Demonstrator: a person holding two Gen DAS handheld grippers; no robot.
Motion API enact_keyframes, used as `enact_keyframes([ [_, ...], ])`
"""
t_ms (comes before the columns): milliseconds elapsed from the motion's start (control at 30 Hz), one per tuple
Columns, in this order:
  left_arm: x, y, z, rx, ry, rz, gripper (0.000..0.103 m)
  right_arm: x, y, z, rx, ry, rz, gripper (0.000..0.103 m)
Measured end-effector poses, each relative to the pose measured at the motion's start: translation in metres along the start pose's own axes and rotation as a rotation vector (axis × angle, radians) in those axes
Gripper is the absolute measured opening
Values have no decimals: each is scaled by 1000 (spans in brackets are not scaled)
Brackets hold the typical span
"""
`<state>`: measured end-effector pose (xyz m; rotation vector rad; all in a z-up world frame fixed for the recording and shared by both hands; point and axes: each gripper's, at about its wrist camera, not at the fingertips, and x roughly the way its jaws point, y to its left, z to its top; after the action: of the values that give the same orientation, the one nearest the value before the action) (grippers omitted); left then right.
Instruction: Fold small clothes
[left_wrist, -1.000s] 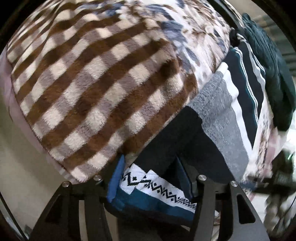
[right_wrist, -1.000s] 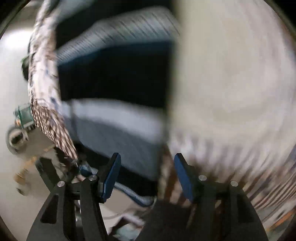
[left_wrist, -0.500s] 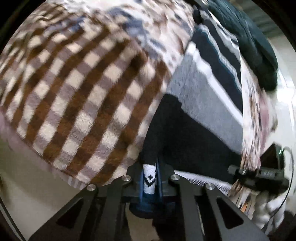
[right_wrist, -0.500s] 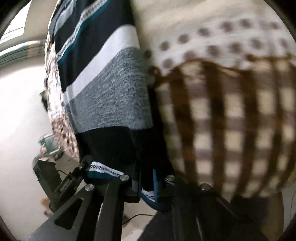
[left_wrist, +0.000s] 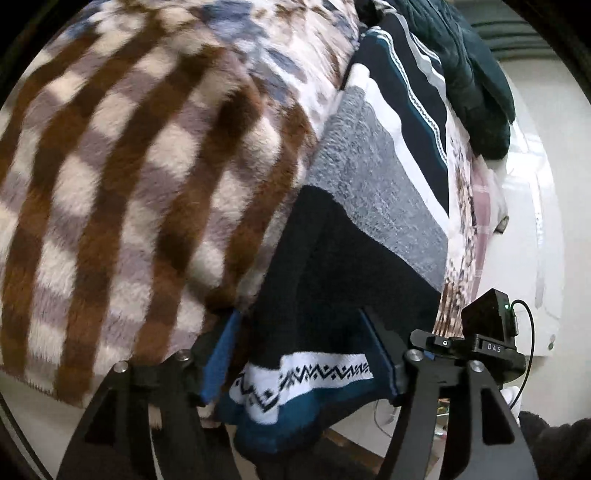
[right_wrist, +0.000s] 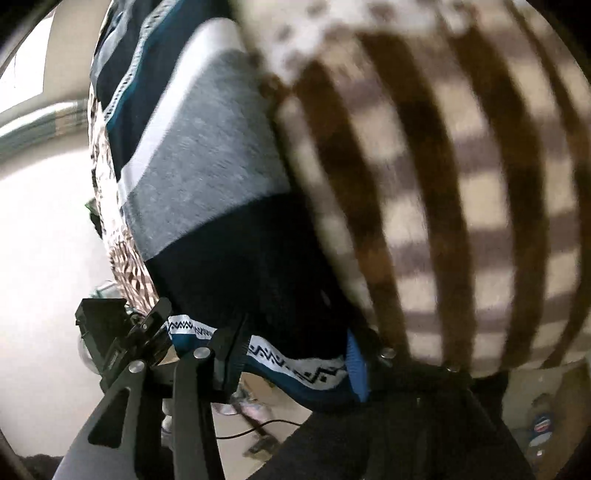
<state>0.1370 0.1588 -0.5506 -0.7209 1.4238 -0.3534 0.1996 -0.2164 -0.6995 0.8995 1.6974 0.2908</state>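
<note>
A knit garment (left_wrist: 373, 184) with navy, grey, white and teal stripes lies on the bed, and its hem (left_wrist: 306, 373) carries a white zigzag band over the bed's near edge. My left gripper (left_wrist: 301, 363) straddles that hem; its jaws are opening and the cloth hangs loose between the blue pads (left_wrist: 221, 354). In the right wrist view the same garment (right_wrist: 207, 155) runs up and left. My right gripper (right_wrist: 295, 360) straddles the hem (right_wrist: 295, 363) too, jaws opening, cloth between them. Each gripper shows in the other's view: right gripper body (left_wrist: 480, 343), left gripper body (right_wrist: 118, 332).
A brown and cream checked fleece blanket (left_wrist: 129, 184) lies beside the garment and overlaps its edge. A dark green garment (left_wrist: 472, 81) sits at the far end. Patterned bed sheet (left_wrist: 458, 206) runs under both. Below the bed edge are floor and a cable (right_wrist: 255, 428).
Half a second ago both grippers were shut on the zigzag hem; now both sets of jaws stand apart around it. The right gripper has come in from a blurred sweep to the hem.
</note>
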Motion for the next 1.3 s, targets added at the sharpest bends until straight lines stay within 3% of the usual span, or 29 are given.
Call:
enact_keyframes([
  [67,2,-9,-2,27,-13,20,56,-1,-2,-2,2,-16,18,49],
  [100,0,-14,-3,56,-24,33,32,-1,0,-3,-9,-19,21,48],
  [133,1,-18,-4,74,-24,56,16,-2,3,-5,-30,-23,11,41],
  [167,-1,-22,-4,92,-23,65,9,-2,6,-7,-37,-22,10,22],
  [233,-7,-29,-5,108,-42,80,8,-4,15,-13,-31,-36,45,15],
  [367,-28,-57,-3,138,-74,78,7,-18,35,-20,-51,-73,83,13],
  [467,-56,-89,8,168,-131,22,7,-39,65,-24,-83,-126,128,12],
  [600,-97,-135,44,208,-257,-78,7,-84,114,-19,-138,-236,179,12],
  [767,-134,-179,118,229,-412,-222,7,-143,183,16,-227,-393,239,12],
  [967,-113,-200,228,190,-471,-210,7,-187,235,113,-297,-510,227,12],
  [1133,-65,-208,321,163,-446,-193,8,-185,259,233,-259,-556,179,12],
  [1167,-51,-204,345,117,-422,-198,9,-183,259,254,-245,-552,177,12],
  [1233,-29,-189,383,17,-383,-258,22,-169,264,316,-178,-523,183,14],
  [1267,-21,-181,398,-37,-375,-266,43,-163,263,337,-149,-524,168,15],
  [1300,-18,-172,412,-80,-395,-294,54,-156,263,359,-120,-517,150,18],
])
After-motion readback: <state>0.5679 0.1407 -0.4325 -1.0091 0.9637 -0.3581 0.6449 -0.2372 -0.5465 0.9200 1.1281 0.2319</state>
